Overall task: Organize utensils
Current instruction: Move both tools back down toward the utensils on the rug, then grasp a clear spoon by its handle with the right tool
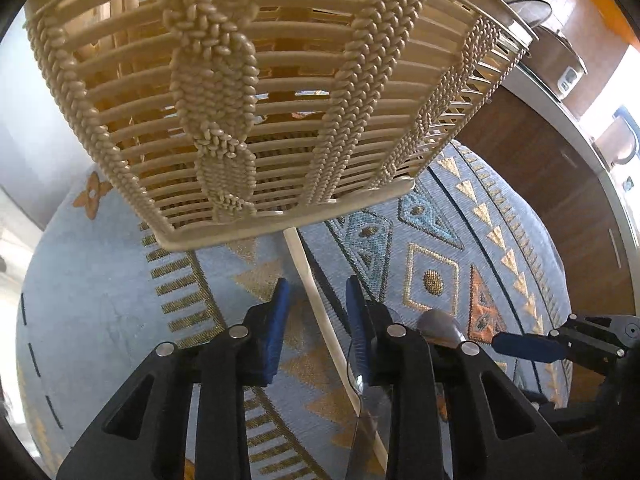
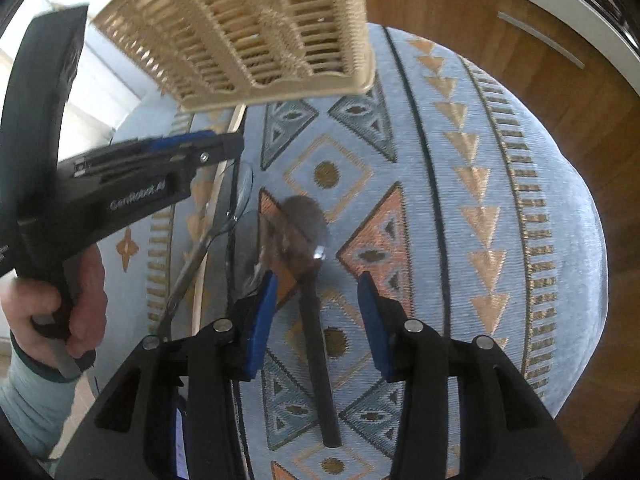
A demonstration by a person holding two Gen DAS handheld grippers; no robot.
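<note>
Covering the table, patterned blue cloth [image 2: 500,128], wooden cabinets [image 2: 460,12] behind, both jaws spread.

A pale blue patterned cloth [image 2: 460,184] covered the rounded surface, woven with gold triangles, dark lines, orange and teal diamonds and a small orange flower motif [image 1: 92,194]. Beyond its edge lay brown wood-grain cabinet fronts [image 1: 560,200] with a slim metal handle [image 2: 540,40]. Above them ran a light counter edge carrying a lidded pot [image 1: 560,54] and a blurred white appliance [image 1: 618,136]. Bright window light [image 2: 100,80] washed out the left background.
</note>
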